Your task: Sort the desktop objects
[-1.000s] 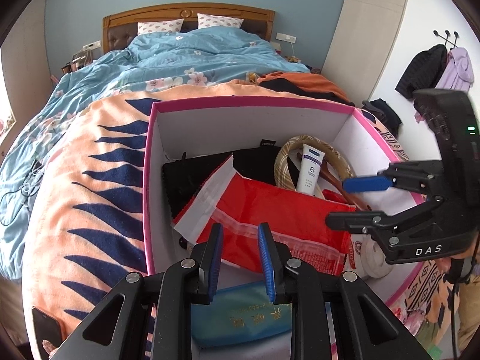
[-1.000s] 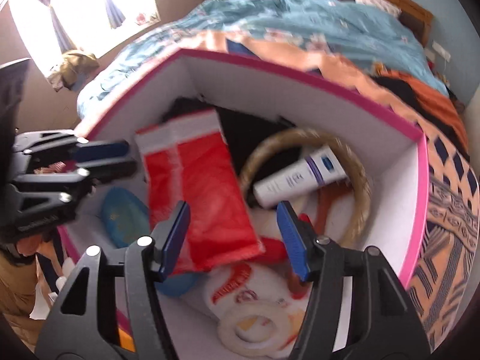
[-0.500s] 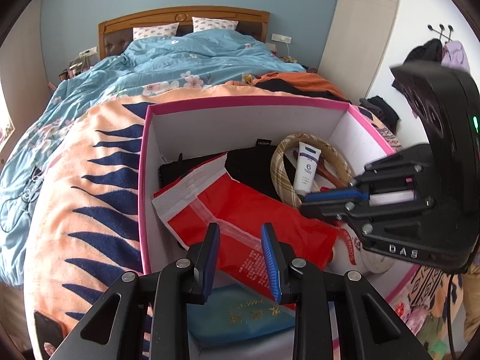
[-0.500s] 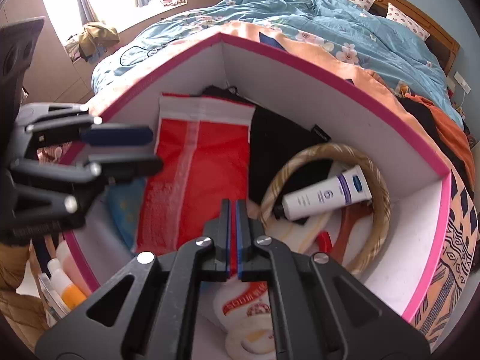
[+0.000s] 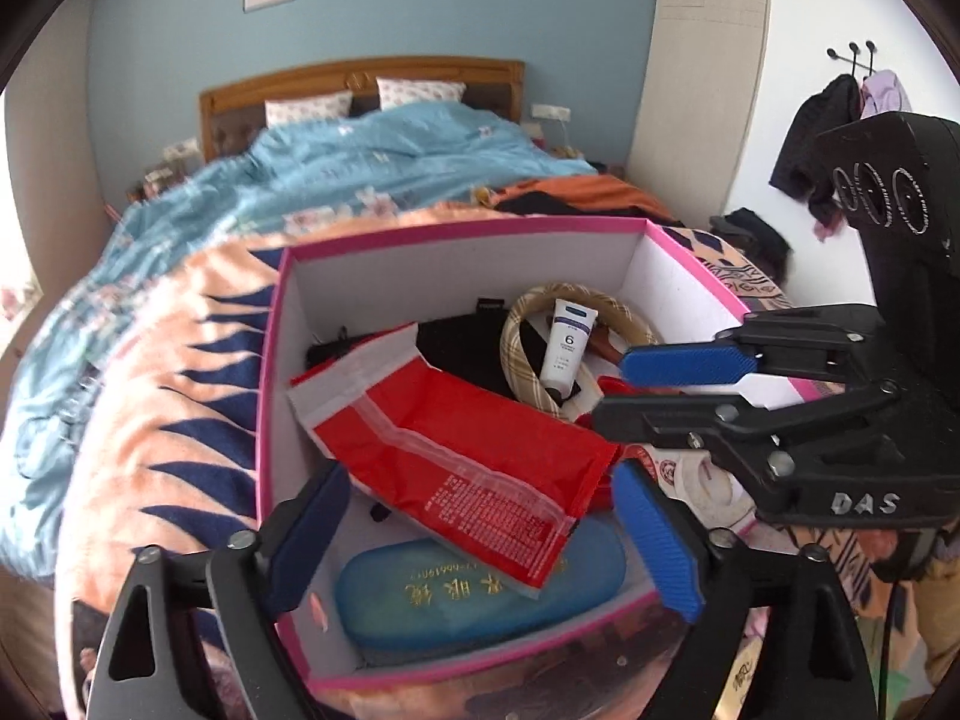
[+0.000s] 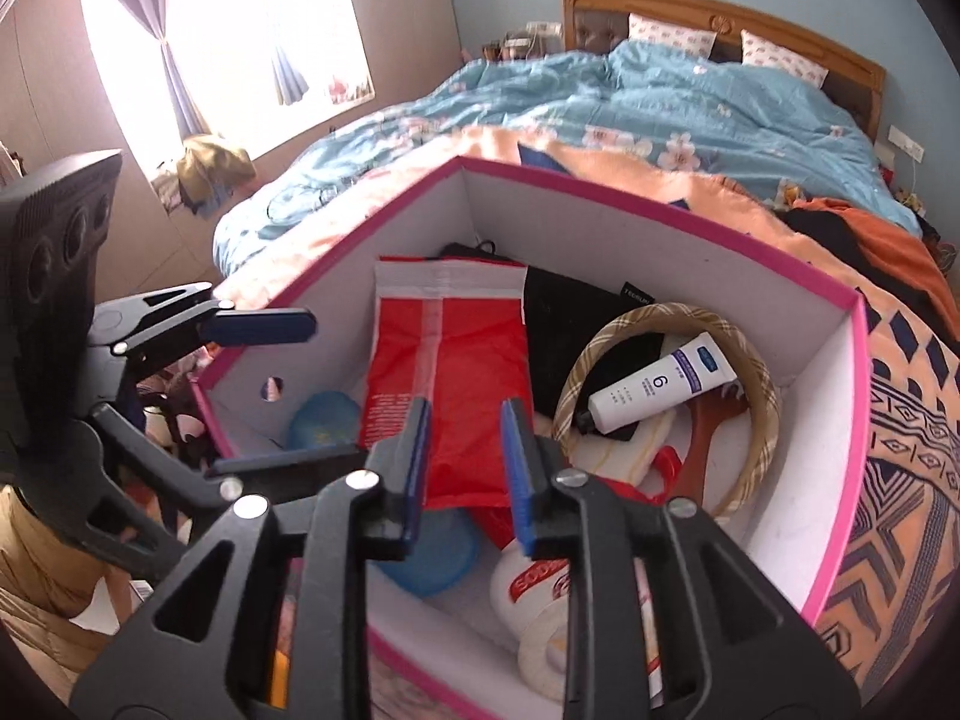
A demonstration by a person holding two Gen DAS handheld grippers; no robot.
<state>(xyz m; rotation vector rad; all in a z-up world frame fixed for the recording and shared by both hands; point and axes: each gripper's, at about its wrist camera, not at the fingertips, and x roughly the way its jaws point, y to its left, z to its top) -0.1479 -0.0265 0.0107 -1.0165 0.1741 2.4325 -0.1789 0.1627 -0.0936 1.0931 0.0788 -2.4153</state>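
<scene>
Pink-rimmed box (image 5: 456, 227) sits on the bed (image 5: 360, 180), on an orange-and-navy blanket (image 5: 180, 372). Both grippers hover above its near edge, pointing down into it.

Left gripper (image 5: 480, 534): jaws wide and opening, nothing gripped. In the left wrist view the red plastic pouch (image 5: 456, 450) lies in the gap between them but lower down, inside the box; its clear printed end reaches toward the near wall, and the pads do not touch it. Under that end lies a blue oval case (image 5: 480, 600) with gold lettering, against the near wall.

Right gripper (image 6: 465, 474): jaws narrow, opening, nothing between the pads. In the right wrist view the bottom edge of the red pouch (image 6: 450, 372) and a bit of the blue case (image 6: 426, 564) show through the gap, both below the jaws. In the left wrist view this gripper (image 5: 606, 387) hangs over the right part of the box, clear of the contents.

Rest of the box: black pouch (image 6: 570, 324) at the back, plaid ring (image 6: 666, 402) on the right with a white tube (image 6: 654, 390) marked 6 lying across it, brown wooden handle (image 6: 708, 438) under the ring, white tape roll (image 6: 546, 648) near the front right corner.
</scene>
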